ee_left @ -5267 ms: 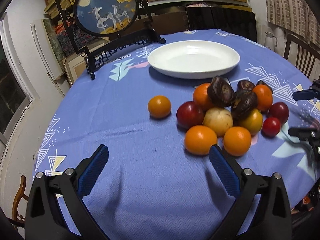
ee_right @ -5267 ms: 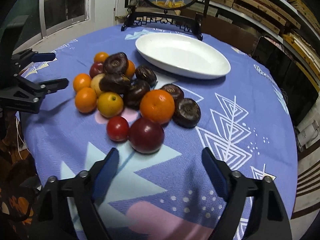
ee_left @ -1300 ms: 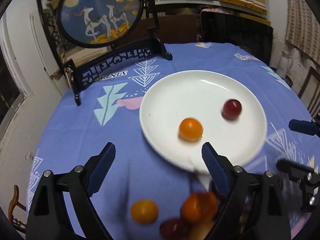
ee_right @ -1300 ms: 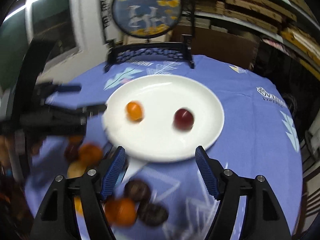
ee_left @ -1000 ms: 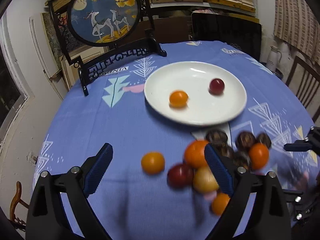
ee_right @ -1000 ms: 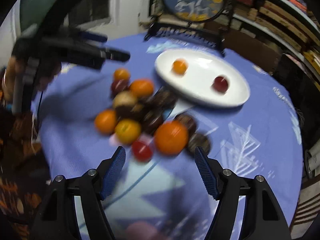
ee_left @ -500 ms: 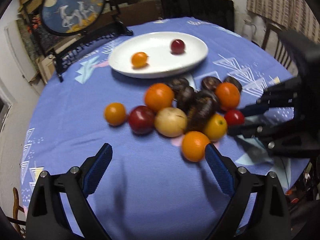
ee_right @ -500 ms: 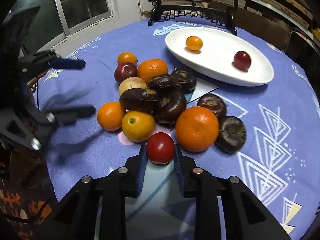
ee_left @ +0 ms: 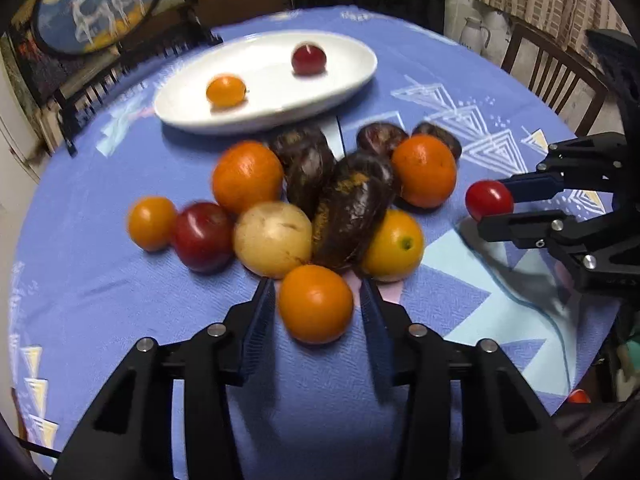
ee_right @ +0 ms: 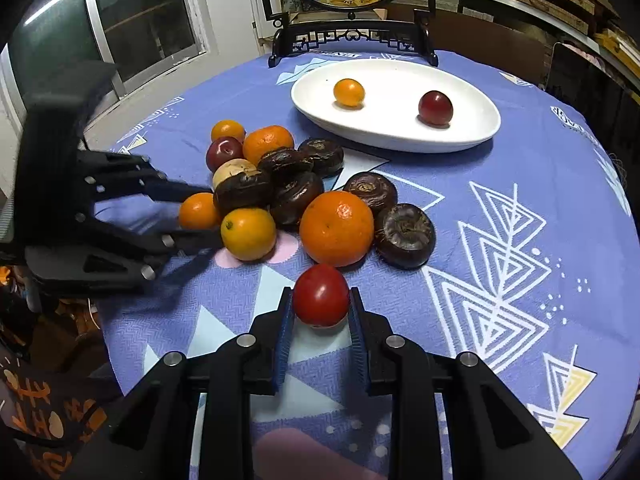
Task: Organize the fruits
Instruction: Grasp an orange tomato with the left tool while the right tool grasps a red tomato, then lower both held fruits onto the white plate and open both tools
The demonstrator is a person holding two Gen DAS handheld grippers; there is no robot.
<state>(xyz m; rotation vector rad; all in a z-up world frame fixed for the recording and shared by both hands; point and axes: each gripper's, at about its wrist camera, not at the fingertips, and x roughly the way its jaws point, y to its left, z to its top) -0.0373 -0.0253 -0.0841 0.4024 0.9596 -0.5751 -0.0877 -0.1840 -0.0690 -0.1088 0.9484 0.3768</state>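
A pile of oranges, red plums and dark brown fruits (ee_left: 344,208) lies on the blue tablecloth in front of a white oval plate (ee_left: 352,76). The plate holds a small orange (ee_left: 226,90) and a red plum (ee_left: 308,59). My left gripper (ee_left: 318,304) is shut on an orange (ee_left: 316,304) at the near edge of the pile. My right gripper (ee_right: 320,306) is shut on a small red tomato (ee_right: 320,295); it also shows in the left wrist view (ee_left: 489,200). The left gripper's fingers (ee_right: 180,190) appear in the right wrist view around the orange (ee_right: 198,211).
A round painted screen on a black stand (ee_right: 352,20) stands behind the plate. Wooden chairs (ee_left: 552,68) stand at the table's right side. A window (ee_right: 132,28) is at the left. The round table's edge (ee_right: 120,364) runs close below the grippers.
Half a second ago my left gripper was open above the table; now it has closed on the near orange. My right gripper still holds the red tomato and has hardly moved.
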